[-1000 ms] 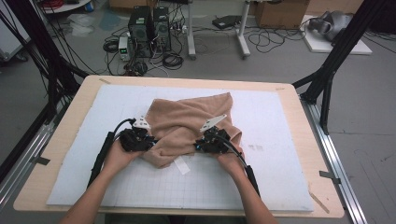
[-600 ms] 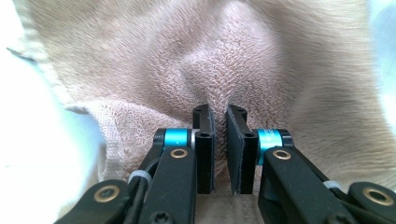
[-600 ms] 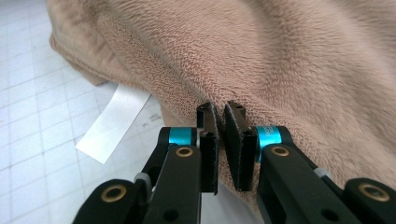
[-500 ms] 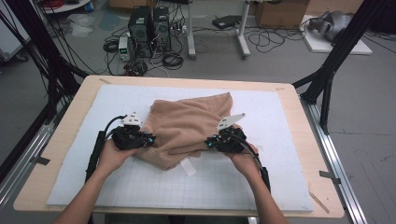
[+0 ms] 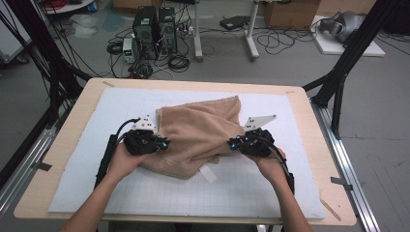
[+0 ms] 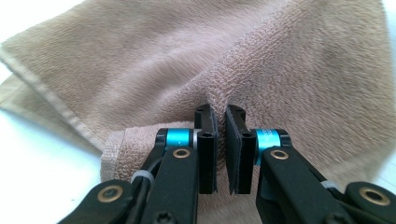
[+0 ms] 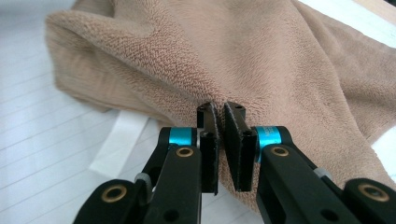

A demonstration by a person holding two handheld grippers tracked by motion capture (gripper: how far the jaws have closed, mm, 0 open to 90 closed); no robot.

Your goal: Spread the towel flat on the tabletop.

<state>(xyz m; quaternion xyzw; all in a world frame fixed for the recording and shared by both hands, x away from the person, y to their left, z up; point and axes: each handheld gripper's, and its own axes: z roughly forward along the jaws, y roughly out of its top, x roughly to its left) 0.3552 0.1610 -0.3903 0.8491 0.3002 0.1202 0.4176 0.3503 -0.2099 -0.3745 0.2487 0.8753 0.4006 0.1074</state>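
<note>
I see a tan towel (image 5: 198,133) lying crumpled near the middle of the white mat (image 5: 96,193) on the wooden table (image 5: 309,116), its long axis running roughly from the near left to the far right, with one corner pointing to the far right and a rounded fold sagging toward me. My left gripper (image 5: 163,144) has its jaws nearly closed on a pinch of the towel's left edge; my right gripper (image 5: 232,143) is pinched the same way on the right edge. From above I can make out a white label (image 5: 209,173) poking out from under the near edge, resting on the mat. The left gripper view (image 6: 220,116) gives me the hemmed border of the cloth on its left, and the ridge of pile squeezed between the pads. The right gripper view (image 7: 219,114) shows the label (image 7: 119,142) lying flat on the mat's grid lines beside the jaws
</note>
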